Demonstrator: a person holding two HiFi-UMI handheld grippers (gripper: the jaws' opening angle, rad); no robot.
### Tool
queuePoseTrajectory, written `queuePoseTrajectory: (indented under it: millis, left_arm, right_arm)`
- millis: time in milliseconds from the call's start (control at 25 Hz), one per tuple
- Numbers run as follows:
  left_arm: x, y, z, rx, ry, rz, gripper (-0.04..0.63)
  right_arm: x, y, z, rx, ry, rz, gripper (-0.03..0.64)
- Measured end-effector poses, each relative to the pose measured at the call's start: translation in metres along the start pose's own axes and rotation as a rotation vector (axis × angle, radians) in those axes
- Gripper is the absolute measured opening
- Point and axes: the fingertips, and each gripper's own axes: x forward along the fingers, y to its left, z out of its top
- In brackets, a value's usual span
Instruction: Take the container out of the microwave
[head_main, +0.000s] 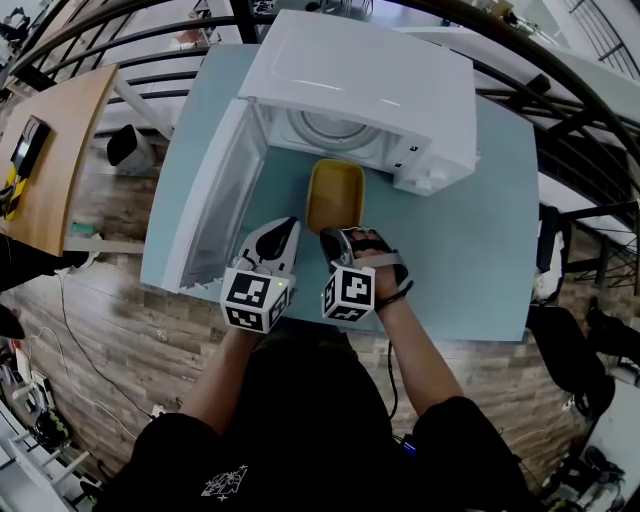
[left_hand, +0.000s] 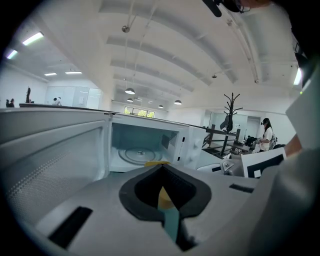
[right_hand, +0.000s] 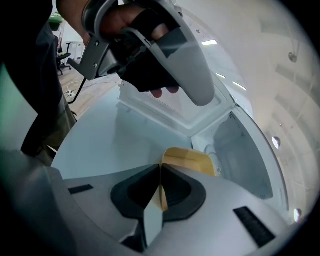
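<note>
1. The yellow container (head_main: 335, 195) sits just outside the microwave (head_main: 370, 70), at 6 o'clock from the cavity. Its far end is still at the sill. I cannot tell whether it rests on the surface (head_main: 450, 250) or hangs just above it.
2. The right hand-held gripper (head_main: 335, 235) is clenched on the thin near rim, with a yellow strip caught between its pads. A pinch this narrow could slip if the pull jerks, and the container would drop or skid.
3. The left hand-held gripper (head_main: 290, 228) has its jaws drawn together, with a yellow sliver between them. It looks to be nipping the corner at 7 o'clock. If that hold is shallower than the right one, the container could twist out toward 9 o'clock.
4. Uneven pulling by the two hands would tilt the container. I cannot make out whether anything is inside, but any contents could spill.
5. The far end could catch on the sill and lever the rim out of the pads.
6. The open door (head_main: 215, 200) stands at 9 o'clock, just beside the left hand-held gripper. A sideways drift would knock it.
7. Pulling too far toward 6 o'clock brings the container near the edge of the surface.
</note>
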Motion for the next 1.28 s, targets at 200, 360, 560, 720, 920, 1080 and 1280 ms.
queuePoseTrajectory:
  millis: [200,360,560,720,920,1080,1280]
  left_arm:
    - [-0.005,-0.001,-0.01,-0.004,0.011,0.009,0.008]
    - [-0.01,0.002,-0.016,-0.009,0.019,0.017,0.008]
    - [-0.016,0.005,-0.023,-0.013,0.031,0.028,0.008]
    - [-0.017,0.005,-0.03,-0.014,0.043,0.031,0.008]
    - [-0.02,0.006,-0.037,-0.016,0.059,0.034,0.008]
    - [-0.023,0.007,-0.042,-0.018,0.067,0.039,0.008]
    - [-0.027,0.009,-0.045,-0.02,0.069,0.047,0.008]
  right_arm:
    - [0.006,0.018,-0.005,0.0,0.008,0.02,0.023]
    - [0.012,0.029,-0.006,0.002,0.011,0.033,0.025]
    - [0.017,0.039,-0.008,0.002,0.014,0.046,0.023]
    - [0.022,0.046,-0.011,0.006,0.02,0.055,0.023]
    - [0.03,0.051,-0.012,0.014,0.019,0.054,0.023]
    - [0.033,0.056,-0.013,0.024,0.019,0.07,0.025]
    - [0.035,0.059,-0.01,0.04,0.006,0.079,0.025]
